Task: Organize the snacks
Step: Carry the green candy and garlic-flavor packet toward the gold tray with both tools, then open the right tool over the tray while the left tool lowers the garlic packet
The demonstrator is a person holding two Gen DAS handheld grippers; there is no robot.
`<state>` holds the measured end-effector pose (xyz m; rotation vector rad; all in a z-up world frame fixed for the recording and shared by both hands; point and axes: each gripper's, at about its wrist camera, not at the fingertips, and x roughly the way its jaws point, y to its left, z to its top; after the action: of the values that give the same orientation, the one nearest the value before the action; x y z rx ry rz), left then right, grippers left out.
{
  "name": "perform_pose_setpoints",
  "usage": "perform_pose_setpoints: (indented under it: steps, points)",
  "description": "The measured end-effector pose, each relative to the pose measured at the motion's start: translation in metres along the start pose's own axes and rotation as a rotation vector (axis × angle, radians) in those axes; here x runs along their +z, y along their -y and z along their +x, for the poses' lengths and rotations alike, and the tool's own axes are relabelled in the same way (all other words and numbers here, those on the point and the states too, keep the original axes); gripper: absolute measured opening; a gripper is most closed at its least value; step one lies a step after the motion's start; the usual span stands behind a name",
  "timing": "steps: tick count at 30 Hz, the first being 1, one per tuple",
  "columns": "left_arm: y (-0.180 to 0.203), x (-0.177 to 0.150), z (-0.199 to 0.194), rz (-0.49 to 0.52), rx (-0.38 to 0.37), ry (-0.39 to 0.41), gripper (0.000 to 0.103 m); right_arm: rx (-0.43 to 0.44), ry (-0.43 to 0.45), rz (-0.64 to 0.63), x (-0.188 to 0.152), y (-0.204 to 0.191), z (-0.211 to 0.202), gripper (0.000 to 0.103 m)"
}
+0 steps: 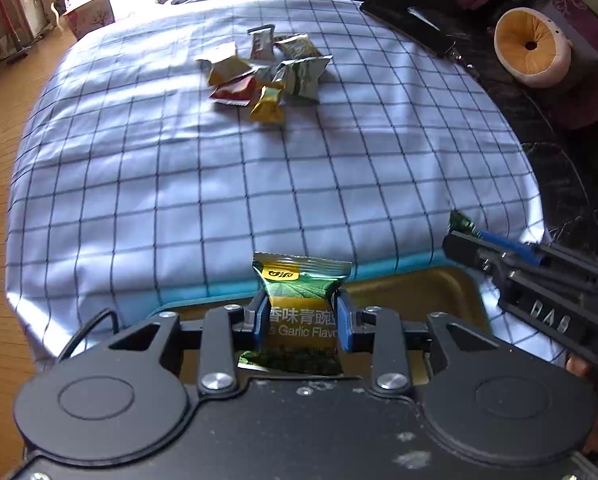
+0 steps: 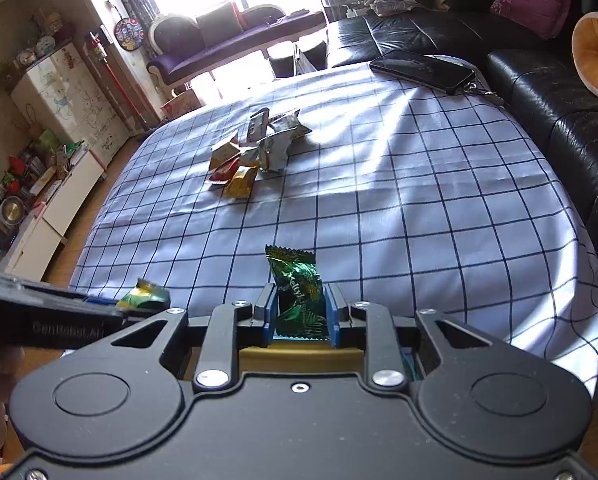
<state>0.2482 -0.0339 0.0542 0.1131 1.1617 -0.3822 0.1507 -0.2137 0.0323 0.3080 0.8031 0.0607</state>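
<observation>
- Your left gripper (image 1: 302, 322) is clamped on a green-and-yellow garlic pea packet (image 1: 302, 312); the blue pads press both of its sides and the packet stands upright between them.
- Your right gripper (image 2: 302, 314) is clamped on a dark green candy wrapper (image 2: 297, 292), its twisted top end sticking up past the fingertips.
- Landmark: the gold tray (image 1: 419, 292), seated at the near edge of the checked cloth on the surface (image 1: 179, 184).
- The garlic pea packet hangs over the tray's near-left portion, clear of the tray floor as far as can be judged.
- In the right wrist view the tray rim (image 2: 299, 356) shows directly beneath the held candy wrapper.
- The remaining snack pile (image 1: 267, 72) lies well beyond the tray, toward the far side of the cloth, packets touching and overlapping one another.
- A black phone (image 2: 423, 70) lies at the far right edge of the cloth, well apart from the tray and from the pile.
- Both grippers sit close together over the tray.
</observation>
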Motion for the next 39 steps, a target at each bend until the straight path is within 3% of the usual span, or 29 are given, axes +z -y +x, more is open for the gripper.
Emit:
perform_pose_setpoints:
  steps: [16,22,30,39]
  points:
    - [-0.016,-0.097,-0.006,-0.04,0.07,-0.059,0.033,0.025,-0.037,0.003,-0.03,-0.012,-0.026,0.035]
    - [-0.011,-0.107,-0.006,-0.053,0.075,-0.062,0.033,0.047,-0.061,-0.014,-0.036,-0.016,-0.023,0.035]
    - [0.014,-0.104,-0.001,0.004,0.047,-0.046,0.032,0.034,-0.067,-0.011,-0.038,-0.011,-0.021,0.035]
    - [0.025,-0.104,-0.007,0.044,0.088,0.034,0.039,0.042,-0.126,-0.041,-0.04,-0.012,-0.012,0.039]
